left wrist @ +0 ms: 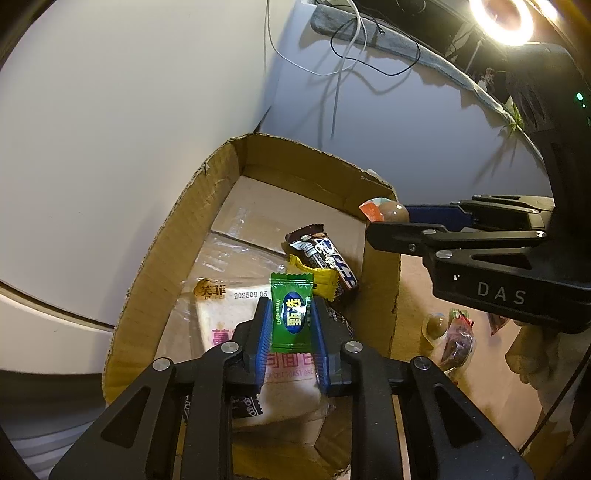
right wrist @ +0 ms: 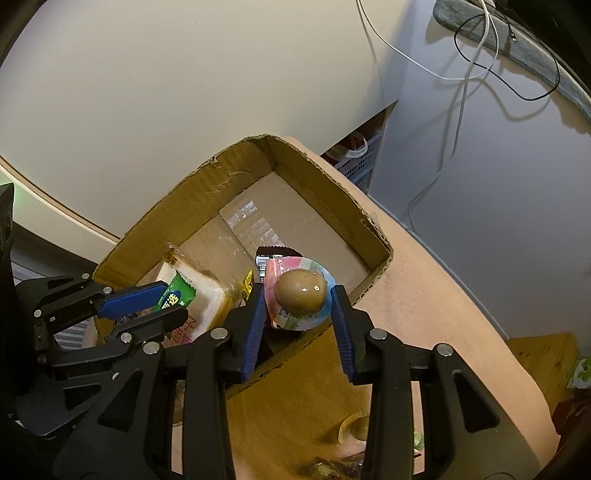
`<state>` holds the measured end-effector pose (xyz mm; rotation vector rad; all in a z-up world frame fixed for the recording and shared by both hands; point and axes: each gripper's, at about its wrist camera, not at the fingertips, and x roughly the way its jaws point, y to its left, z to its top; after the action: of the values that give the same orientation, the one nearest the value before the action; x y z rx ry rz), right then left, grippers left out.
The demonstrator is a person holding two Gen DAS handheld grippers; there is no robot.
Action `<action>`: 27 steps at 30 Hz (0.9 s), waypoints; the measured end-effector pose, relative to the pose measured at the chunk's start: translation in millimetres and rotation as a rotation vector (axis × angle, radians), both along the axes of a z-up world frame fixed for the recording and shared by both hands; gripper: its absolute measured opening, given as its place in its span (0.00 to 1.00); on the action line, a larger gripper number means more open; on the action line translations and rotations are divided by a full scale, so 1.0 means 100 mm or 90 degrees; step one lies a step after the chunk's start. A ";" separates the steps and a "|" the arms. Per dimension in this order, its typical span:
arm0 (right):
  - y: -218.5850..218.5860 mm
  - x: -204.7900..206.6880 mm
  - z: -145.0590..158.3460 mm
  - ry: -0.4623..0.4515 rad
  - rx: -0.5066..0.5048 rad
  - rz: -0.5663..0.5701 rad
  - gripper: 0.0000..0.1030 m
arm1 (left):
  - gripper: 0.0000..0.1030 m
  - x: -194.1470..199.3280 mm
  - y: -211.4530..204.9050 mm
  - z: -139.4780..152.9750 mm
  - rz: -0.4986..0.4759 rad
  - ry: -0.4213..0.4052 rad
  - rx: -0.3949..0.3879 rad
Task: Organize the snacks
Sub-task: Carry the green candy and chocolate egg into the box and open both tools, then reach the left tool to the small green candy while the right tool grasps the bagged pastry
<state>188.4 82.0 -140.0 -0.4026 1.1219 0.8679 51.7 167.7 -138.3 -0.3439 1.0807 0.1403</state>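
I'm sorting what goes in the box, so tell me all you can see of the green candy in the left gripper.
The green candy is a small flat packet of shiny foil with crimped, zigzag ends, a blue oval bearing yellow characters, and small white print along one side. It stands upright, pinched at its side edges between the blue pads of the left gripper, above the bread packet inside the cardboard box. Only the pads touch it.

Cables [left wrist: 347,48] dangle (black, white) under ring light [left wrist: 502,18].

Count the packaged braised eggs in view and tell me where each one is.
2. One packaged egg is clamped in the right gripper over the cardboard box; another egg lies on the table outside the box. More may be hidden.
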 end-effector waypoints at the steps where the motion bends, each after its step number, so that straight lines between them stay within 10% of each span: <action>1: 0.01 -0.01 0.00 -0.002 -0.001 0.000 0.39 | 0.21 0.00 0.00 0.00 0.000 0.001 0.001; 6: 0.01 -0.03 0.03 -0.006 -0.003 -0.004 0.67 | 0.35 -0.04 0.00 0.01 0.009 0.001 -0.001; 27: -0.54 -0.09 0.27 -0.022 0.011 -0.050 0.70 | 0.35 -0.17 -0.23 0.21 -0.020 -0.025 -0.003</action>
<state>179.9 27.7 -112.9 -0.3565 1.0914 0.7986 34.4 144.7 -117.7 -0.3325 1.0465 0.1026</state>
